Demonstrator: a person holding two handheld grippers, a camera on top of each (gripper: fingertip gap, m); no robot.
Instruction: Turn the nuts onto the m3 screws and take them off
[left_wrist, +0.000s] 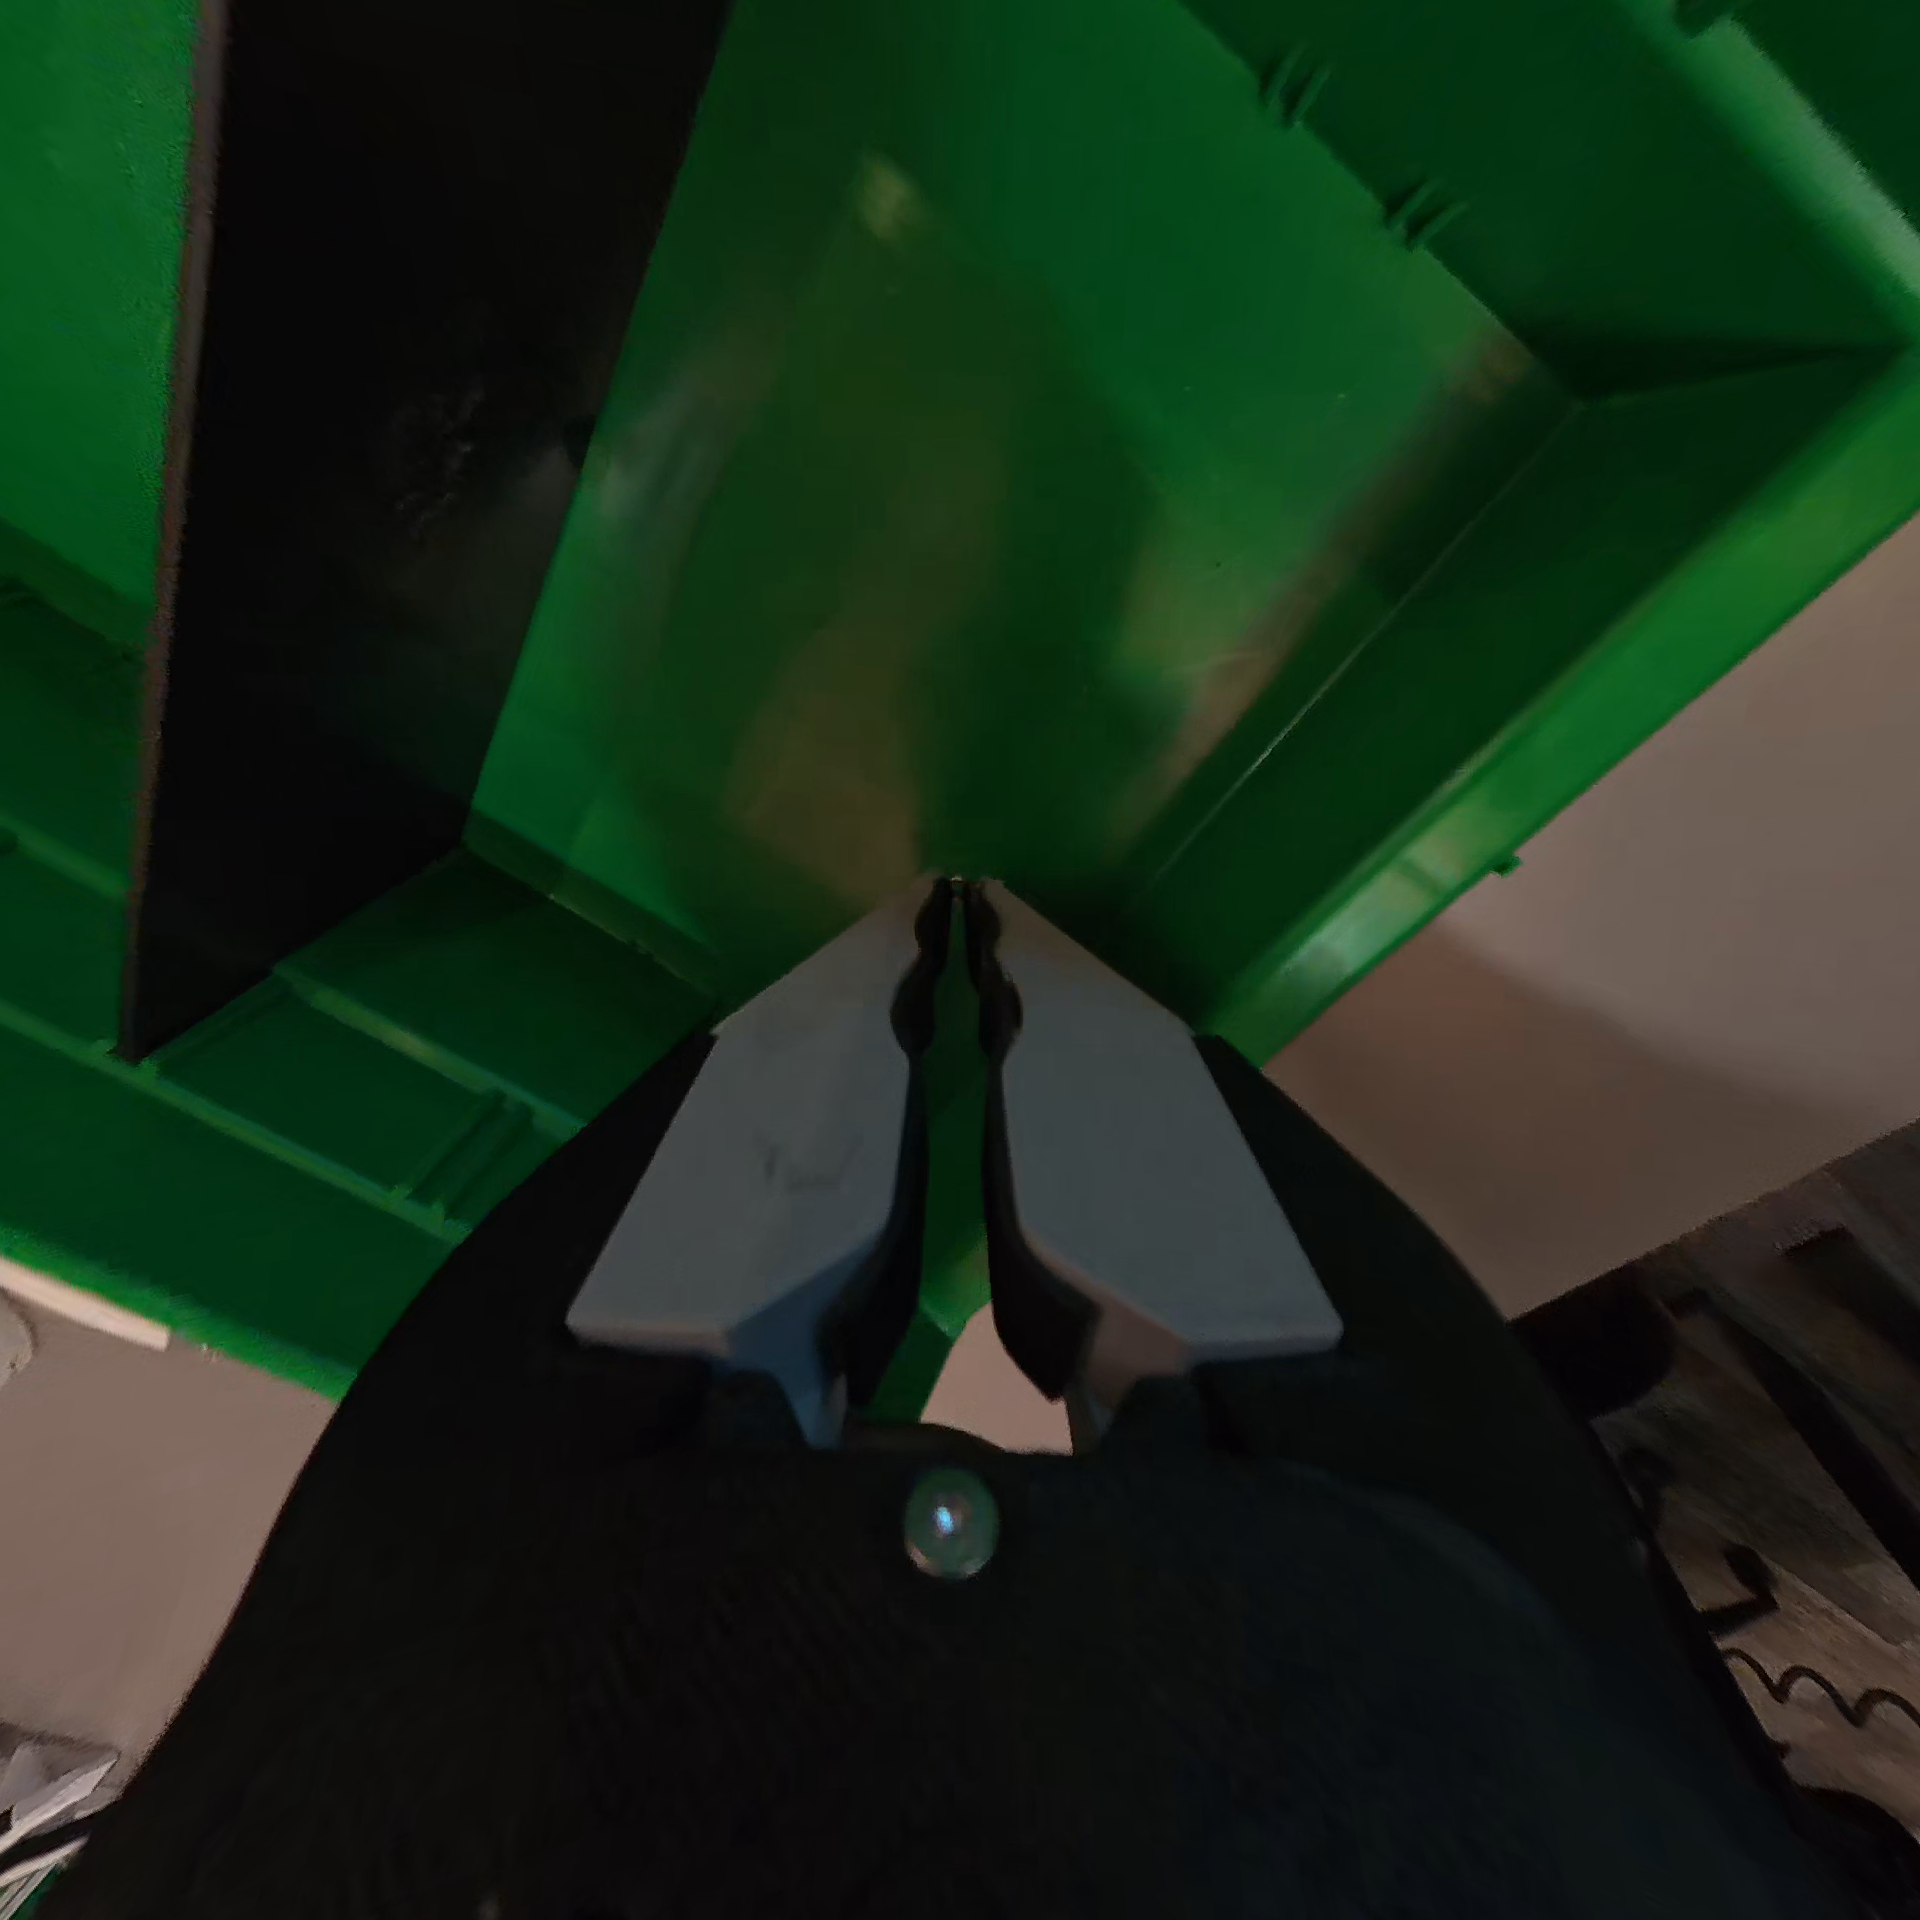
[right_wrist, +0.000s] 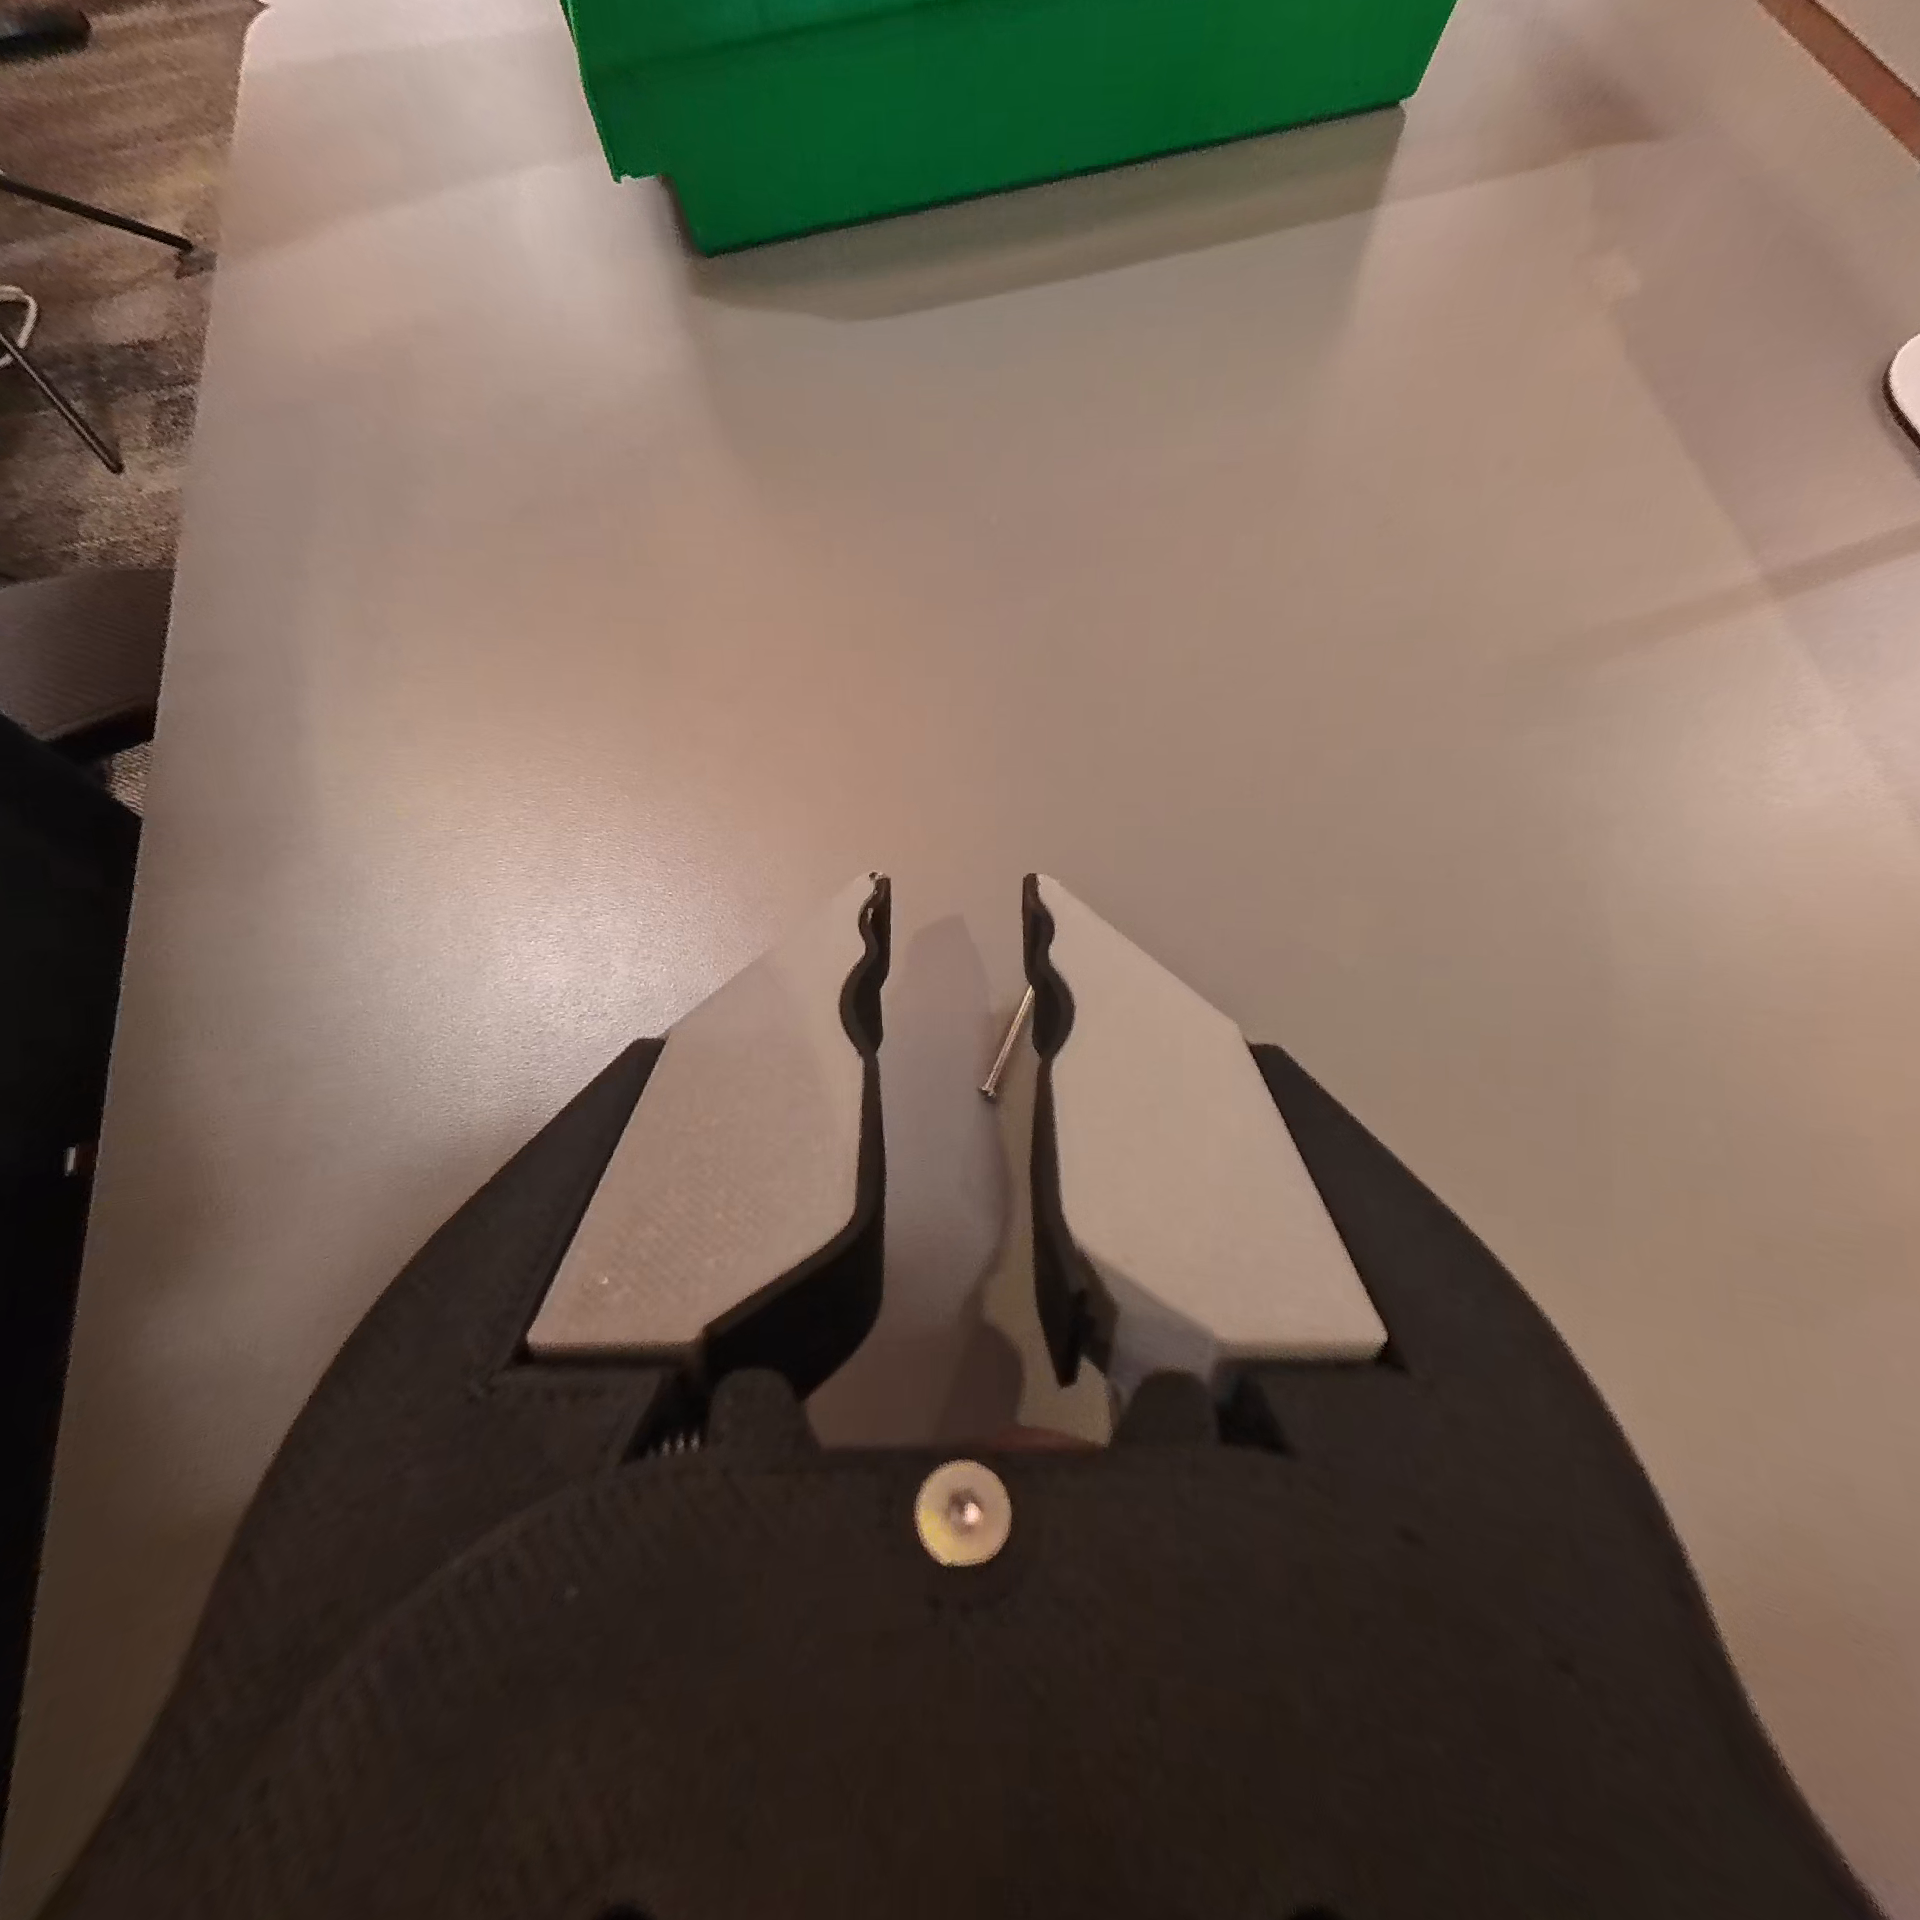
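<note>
In the right wrist view a thin silver m3 screw (right_wrist: 1008, 1042) lies on the pale table, between my fingers and close to the right one. My right gripper (right_wrist: 954, 883) is open and empty, low over the table. A tiny speck sits on its left fingertip (right_wrist: 876, 885); I cannot tell what it is. In the left wrist view my left gripper (left_wrist: 958, 885) is shut, its tips down against the floor of a green plastic bin (left_wrist: 1039, 520). The tips are blurred, so I cannot tell if a nut is pinched there.
The green bin (right_wrist: 987, 114) stands at the far end of the table (right_wrist: 1351, 727) in the right wrist view. A black panel (left_wrist: 395, 468) stands inside the bin left of my left gripper. A white object (right_wrist: 1903, 405) lies at the right edge. Chair legs (right_wrist: 62, 395) stand on the floor at left. The gap from one gripper's tips to the other's is roughly 40 cm. The white object (right_wrist: 1903, 405) lies around 30 cm away from my right fingertips.
</note>
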